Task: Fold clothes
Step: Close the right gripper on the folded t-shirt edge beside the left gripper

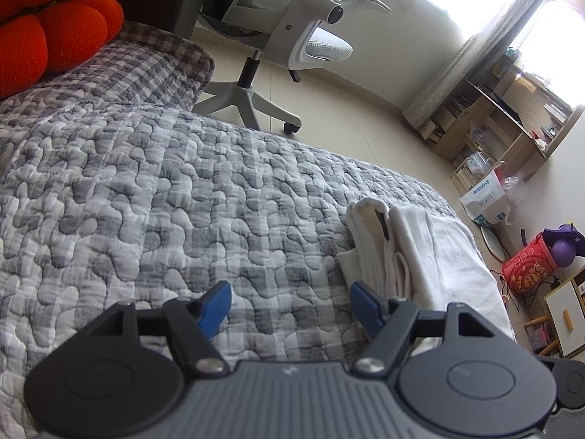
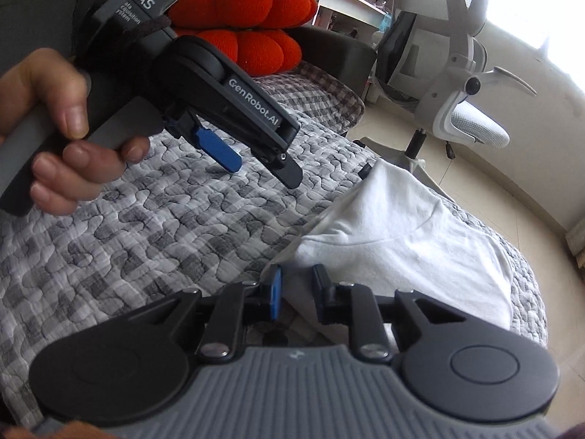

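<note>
Right claw at the garment edge — left claw standing by

The white garment (image 2: 402,234) lies on the bed (image 2: 146,241), reaching ahead and right from the right claw (image 2: 297,285). Its near edge sits between that claw's narrowed jaws; pad contact cannot be confirmed. The left claw (image 1: 290,307) is open and empty, hovering over quilt just left of the garment — so the right hand is nearer for the next fold.
</note>
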{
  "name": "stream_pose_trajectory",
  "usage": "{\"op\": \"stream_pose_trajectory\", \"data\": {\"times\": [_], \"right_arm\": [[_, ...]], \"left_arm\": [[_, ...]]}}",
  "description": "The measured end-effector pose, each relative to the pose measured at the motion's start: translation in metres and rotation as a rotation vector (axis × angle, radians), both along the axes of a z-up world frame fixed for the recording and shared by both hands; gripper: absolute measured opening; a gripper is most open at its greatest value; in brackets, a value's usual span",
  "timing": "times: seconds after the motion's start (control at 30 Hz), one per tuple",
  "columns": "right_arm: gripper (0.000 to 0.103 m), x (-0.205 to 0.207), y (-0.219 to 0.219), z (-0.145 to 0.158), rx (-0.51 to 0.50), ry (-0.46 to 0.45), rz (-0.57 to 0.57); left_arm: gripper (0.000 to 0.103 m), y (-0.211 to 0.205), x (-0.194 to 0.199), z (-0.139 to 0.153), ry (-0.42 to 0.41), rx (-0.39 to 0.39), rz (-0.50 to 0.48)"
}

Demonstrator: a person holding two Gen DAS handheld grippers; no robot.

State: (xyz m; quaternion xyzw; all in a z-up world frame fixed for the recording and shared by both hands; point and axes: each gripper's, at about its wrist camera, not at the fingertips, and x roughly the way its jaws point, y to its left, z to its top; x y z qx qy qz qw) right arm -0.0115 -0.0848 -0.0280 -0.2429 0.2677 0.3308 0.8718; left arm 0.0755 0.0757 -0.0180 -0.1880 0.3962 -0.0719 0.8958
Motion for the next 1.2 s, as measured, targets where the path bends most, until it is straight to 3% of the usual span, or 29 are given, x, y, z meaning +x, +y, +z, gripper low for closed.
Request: {"op": "stream_pose_trajectory", "data": {"times": [0.07, 0.13, 0.23, 0.5, 0.7, 0.8, 0.87, 0.93, 1.03, 1.2], "right_arm": [[0.026, -0.005, 0.000, 0.000, -0.019, -0.035, 0.013], [0.047, -0.012, -0.001, 0.000, -0.034, -0.083, 0.029], [0.061, -0.024, -0.001, 0.000, -0.079, -0.178, 0.047], [0.062, -0.032, 0.009, -0.030, -0.309, -0.308, 0.095], [0.063, -0.029, 0.015, -0.041, -0.384, -0.404, 0.108], [0.061, -0.030, 0.018, -0.045, -0.416, -0.449, 0.129], [0.057, -0.027, 0.017, -0.043, -0.408, -0.433, 0.131], [0.038, -0.025, 0.015, -0.036, -0.372, -0.392, 0.120], [0.024, -0.018, 0.006, -0.016, -0.248, -0.329, 0.060], [0.020, -0.009, -0.017, 0.013, -0.073, -0.261, -0.019]], "left_arm": [[0.073, 0.000, 0.000, 0.000, 0.002, -0.002, -0.001], [0.073, 0.001, -0.001, 0.001, 0.001, -0.008, -0.001], [0.074, 0.002, -0.003, 0.003, -0.005, -0.013, 0.002], [0.076, 0.004, -0.004, 0.001, 0.023, -0.074, 0.007], [0.082, 0.004, -0.003, -0.001, 0.047, -0.149, 0.011], [0.084, 0.003, -0.003, -0.003, 0.057, -0.173, 0.008], [0.084, 0.002, -0.003, -0.003, 0.058, -0.175, 0.010], [0.085, 0.001, -0.003, -0.003, 0.059, -0.178, 0.016], [0.086, 0.000, -0.004, -0.004, 0.062, -0.226, 0.025], [0.092, -0.008, -0.004, -0.010, 0.073, -0.378, 0.035]]}}
